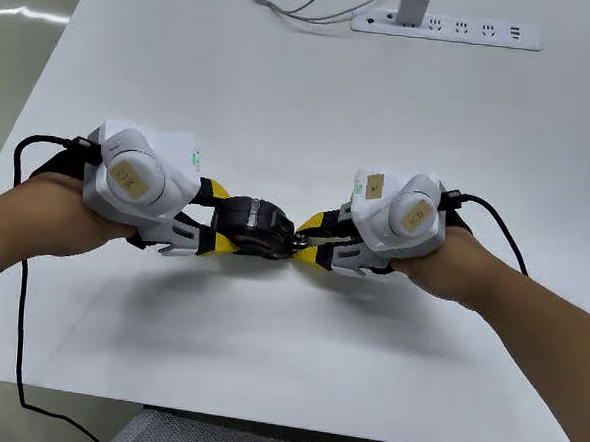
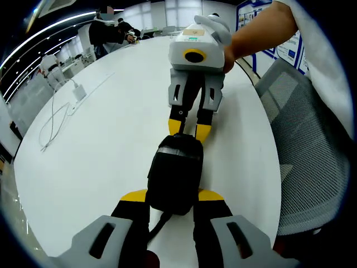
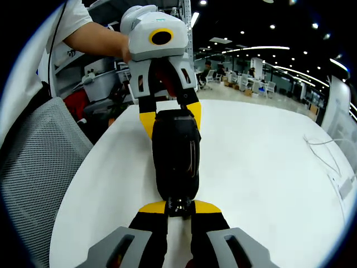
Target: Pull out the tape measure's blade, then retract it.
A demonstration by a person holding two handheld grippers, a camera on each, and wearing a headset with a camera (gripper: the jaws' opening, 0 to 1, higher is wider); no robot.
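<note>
A black tape measure (image 1: 257, 224) hangs between both grippers just above the white table (image 1: 312, 112). My left gripper (image 1: 220, 218) is shut on its case (image 2: 174, 172), yellow tips pressed on both sides. My right gripper (image 1: 309, 238) meets the case's other end. In the right gripper view its yellow tips (image 3: 179, 208) pinch the small blade hook (image 3: 178, 204) at the case mouth, with the case (image 3: 176, 156) stretching away toward the left gripper (image 3: 170, 114). The right gripper (image 2: 189, 127) faces me in the left gripper view. No blade length shows outside the case.
A white power strip (image 1: 447, 28) with a charger and cables (image 1: 308, 3) lies at the table's far edge. A mesh chair (image 2: 301, 145) stands by the near edge. A person stands far behind the table (image 2: 109, 28).
</note>
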